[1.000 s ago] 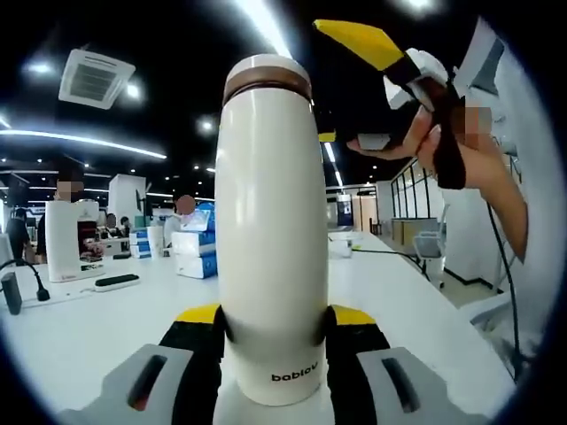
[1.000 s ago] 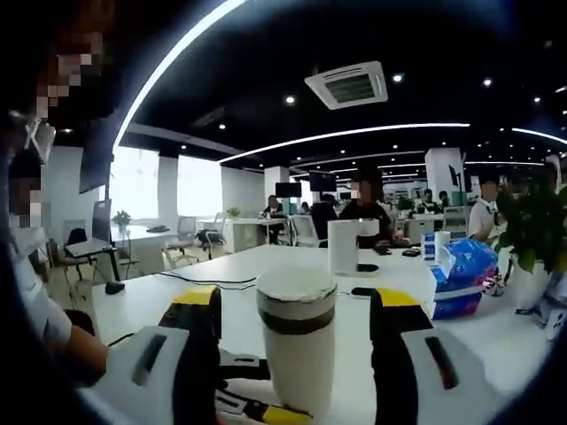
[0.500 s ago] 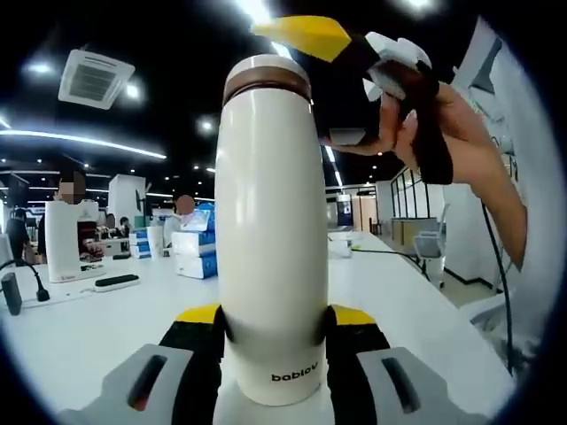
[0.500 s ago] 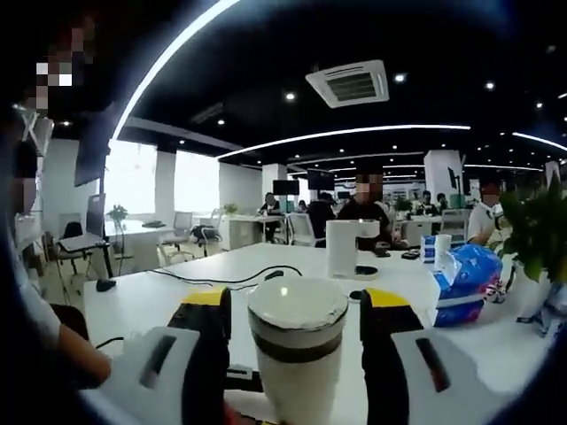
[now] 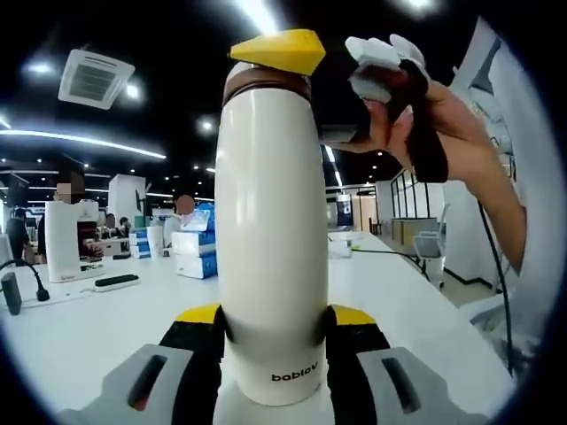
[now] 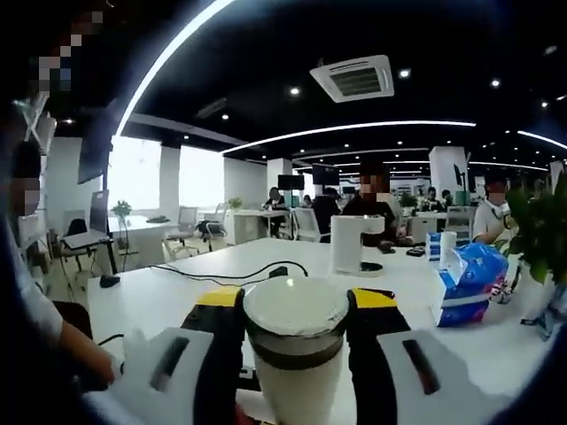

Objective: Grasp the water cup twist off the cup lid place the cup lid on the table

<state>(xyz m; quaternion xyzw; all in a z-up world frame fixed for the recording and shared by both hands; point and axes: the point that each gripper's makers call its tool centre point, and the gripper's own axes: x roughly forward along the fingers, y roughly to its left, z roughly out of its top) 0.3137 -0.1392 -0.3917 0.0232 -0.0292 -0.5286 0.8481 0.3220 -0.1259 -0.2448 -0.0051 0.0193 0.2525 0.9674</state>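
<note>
Cup hold: my left gripper point(image 5: 273, 329) clamped the water cup point(image 5: 268, 230) low on its body, upright above the table point(image 5: 80, 336), so the body would not turn.
Lid approach: my right gripper point(image 6: 295, 312) had its jaws either side of the cup lid point(image 6: 295, 310), set for twisting; whether the pads pressed it I could not tell.
Lid state: on the cup, not yet on the table.
Count: one cup, one lid, two grippers.
Behind: one blue bag point(image 6: 465, 270), one white jug point(image 6: 354, 244).
</note>
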